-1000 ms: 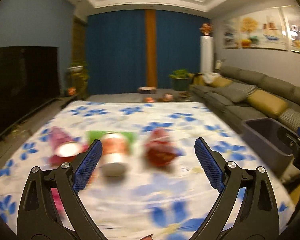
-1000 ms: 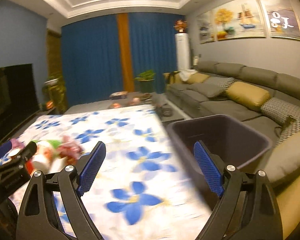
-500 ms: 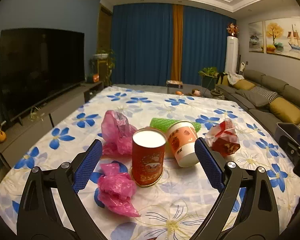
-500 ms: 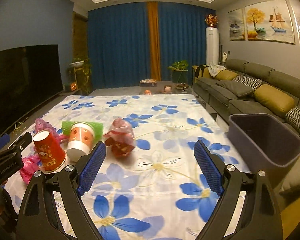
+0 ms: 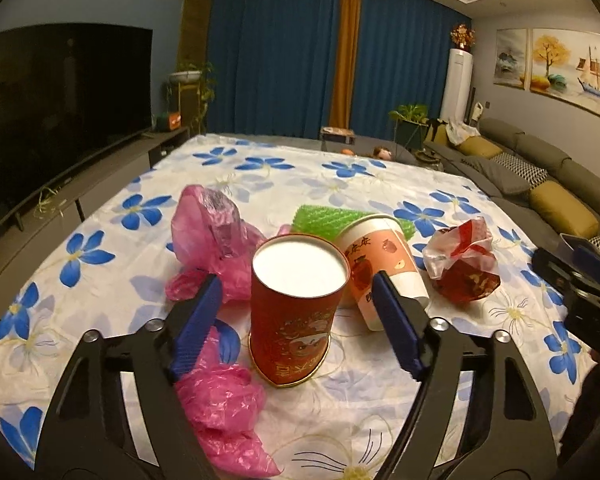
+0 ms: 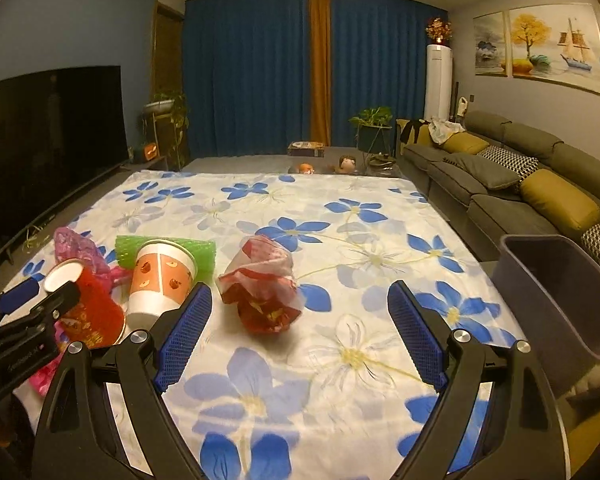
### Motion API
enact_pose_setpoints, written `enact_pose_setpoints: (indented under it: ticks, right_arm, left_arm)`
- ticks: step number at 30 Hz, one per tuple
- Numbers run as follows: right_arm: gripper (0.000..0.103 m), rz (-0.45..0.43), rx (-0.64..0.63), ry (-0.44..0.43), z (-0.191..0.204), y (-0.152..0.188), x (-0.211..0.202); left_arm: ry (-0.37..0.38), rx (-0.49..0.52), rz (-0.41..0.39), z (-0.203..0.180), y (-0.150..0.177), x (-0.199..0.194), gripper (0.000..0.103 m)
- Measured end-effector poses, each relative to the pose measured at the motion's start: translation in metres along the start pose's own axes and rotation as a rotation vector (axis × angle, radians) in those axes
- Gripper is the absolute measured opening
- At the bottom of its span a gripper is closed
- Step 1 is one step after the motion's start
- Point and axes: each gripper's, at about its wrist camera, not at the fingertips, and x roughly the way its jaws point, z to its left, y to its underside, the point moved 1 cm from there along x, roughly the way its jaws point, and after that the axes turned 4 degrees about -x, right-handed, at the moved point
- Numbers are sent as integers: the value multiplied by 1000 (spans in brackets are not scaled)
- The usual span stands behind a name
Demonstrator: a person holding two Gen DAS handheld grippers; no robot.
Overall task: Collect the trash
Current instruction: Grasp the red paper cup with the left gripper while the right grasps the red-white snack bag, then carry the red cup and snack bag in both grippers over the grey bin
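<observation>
Closed in on upright red can [image 5: 296, 312], left fingers [image 5: 196, 326] narrowing, not touching; right gripper [image 6: 300, 334] wide, empty; cup [image 5: 384, 268] tilted.

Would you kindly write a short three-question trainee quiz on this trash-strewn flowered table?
1. True or false: the red cylindrical paper cup stands upright between the left claw's open pads.
2. Which item lies ahead of the right claw? A) green ribbed foam sleeve B) crumpled red-and-white plastic wrapper C) pink plastic bag
3. What grey container waits at the table's right edge?

Key: 1 true; 2 B; 3 plastic bin.
</observation>
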Motion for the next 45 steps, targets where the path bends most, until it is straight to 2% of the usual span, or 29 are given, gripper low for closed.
enact_pose_setpoints:
  ticks: [5, 8, 12, 18, 20, 24, 25, 34, 45]
  right_arm:
    - [87, 14, -8, 2, 8, -12, 25]
    - [83, 34, -6, -4, 11, -17, 41]
    - [76, 65, -18, -3, 16, -16, 57]
    - [55, 124, -26, -26, 19, -10, 76]
    - [44, 130, -39, -31, 21, -8, 77]
    - [33, 127, -56, -45, 24, -5, 74]
    - [28, 122, -50, -49, 22, -4, 70]
    - [26, 3, -15, -68, 5, -9, 8]
    - [26, -66, -33, -64, -17, 4, -60]
  left_arm:
    - [9, -5, 6, 2, -2, 6, 65]
    - [24, -7, 22, 4, -2, 10, 53]
    - [45, -16, 22, 7, -4, 9, 53]
    - [64, -13, -26, 6, -8, -10, 53]
    - [72, -21, -46, 7, -11, -19, 53]
    - [84, -31, -84, 7, -18, -39, 53]
    - [86, -33, -87, 7, -18, -42, 53]
    - [80, -36, -112, 2, -22, -63, 53]
    - [108, 22, -109, -49, -15, -80, 53]
